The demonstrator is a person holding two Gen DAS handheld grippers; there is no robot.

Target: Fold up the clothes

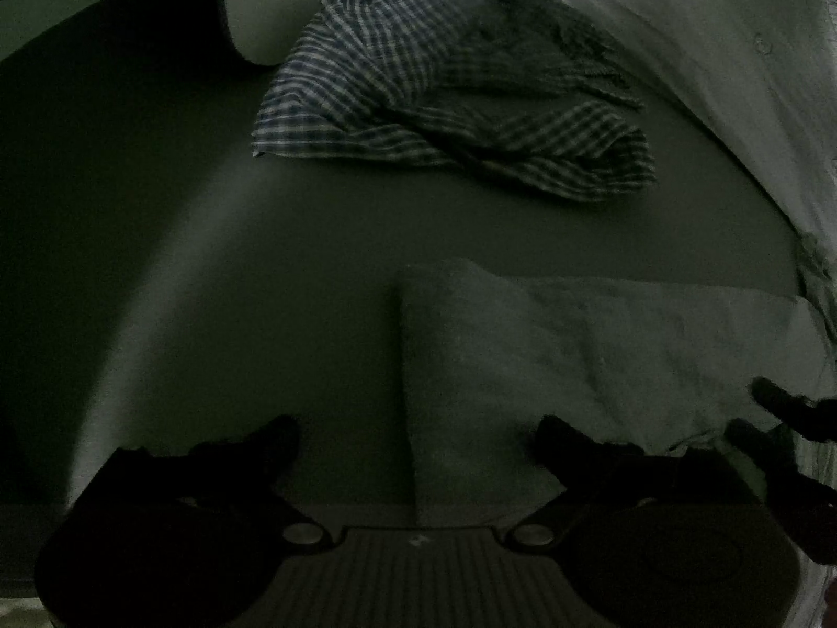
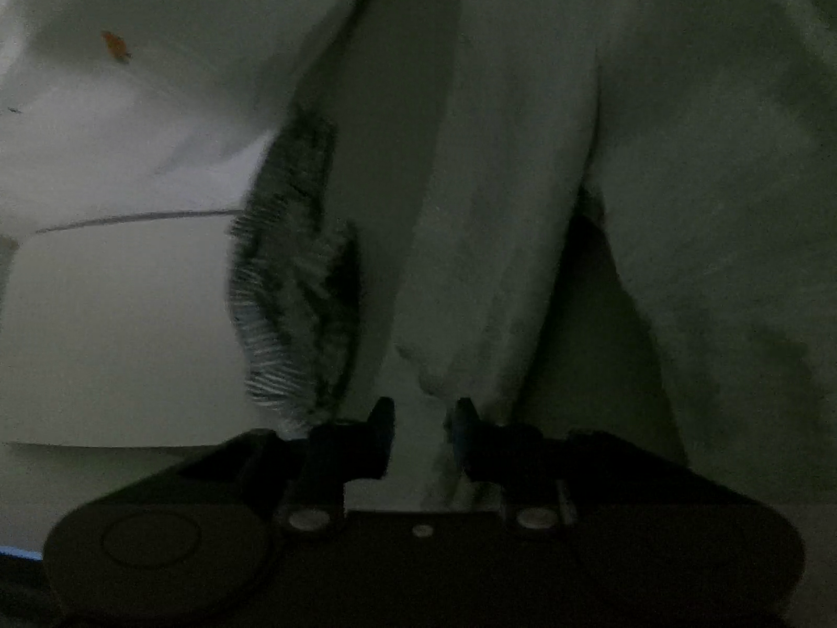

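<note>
Pale cloth half-folded on the dark surface, both claws at its near edge.

The pale cloth (image 1: 575, 345) lies flat and soft, its straight left fold between the left gripper's (image 1: 418, 445) widely parted fingers. The right gripper (image 2: 418, 421) is tipped upward, narrowly closed on a hanging edge of that pale cloth (image 2: 471, 261); the grip is murky. Beyond, a crumpled checked shirt (image 1: 444, 89) sits well apart, and its fringe (image 2: 298, 288) shows blurred. Dim light swallows the white bedding's (image 1: 706, 42) detail.
</note>
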